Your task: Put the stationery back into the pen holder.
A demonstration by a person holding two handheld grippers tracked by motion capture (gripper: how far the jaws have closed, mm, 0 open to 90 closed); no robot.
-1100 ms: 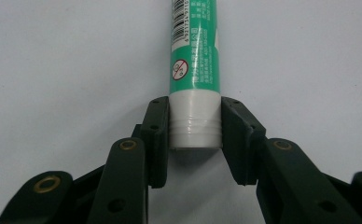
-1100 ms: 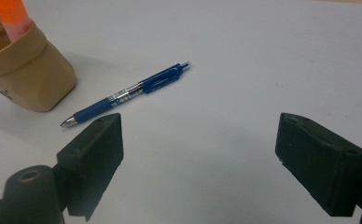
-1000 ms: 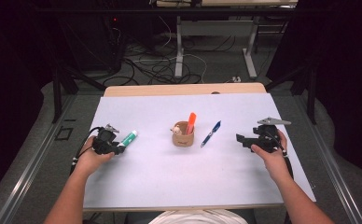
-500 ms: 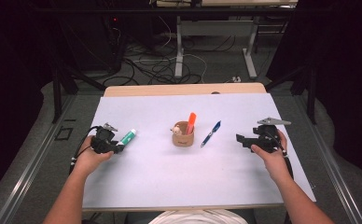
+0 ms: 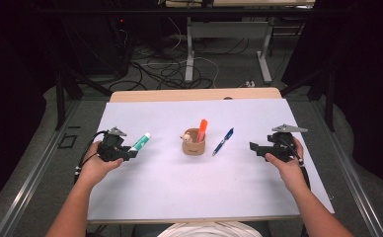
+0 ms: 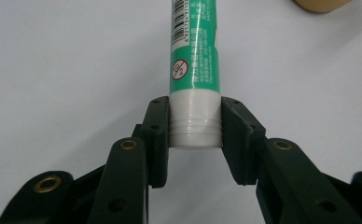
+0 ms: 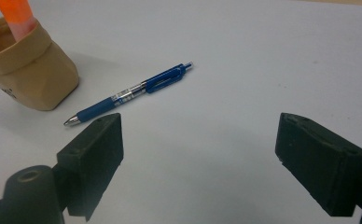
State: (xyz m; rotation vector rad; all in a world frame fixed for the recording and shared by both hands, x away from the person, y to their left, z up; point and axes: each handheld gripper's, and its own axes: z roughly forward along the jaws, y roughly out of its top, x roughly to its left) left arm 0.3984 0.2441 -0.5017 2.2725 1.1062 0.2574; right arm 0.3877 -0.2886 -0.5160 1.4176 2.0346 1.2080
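Right gripper: jaws stand wide apart over the white table surface, nothing between them. A blue click pen lies flat just beyond the left jaw, tip toward it. A tan paper pouch holding an orange marker stands near the pen.

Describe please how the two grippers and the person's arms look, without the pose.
Both the left gripper and the right gripper are black, with blocky flat-faced jaws. Brass-coloured rivets sit in the left one's linkage, seen in its own view. Each carries a grey three-cornered plate on top. A black cable trails from the left one. The forearms are bare, without sleeves.
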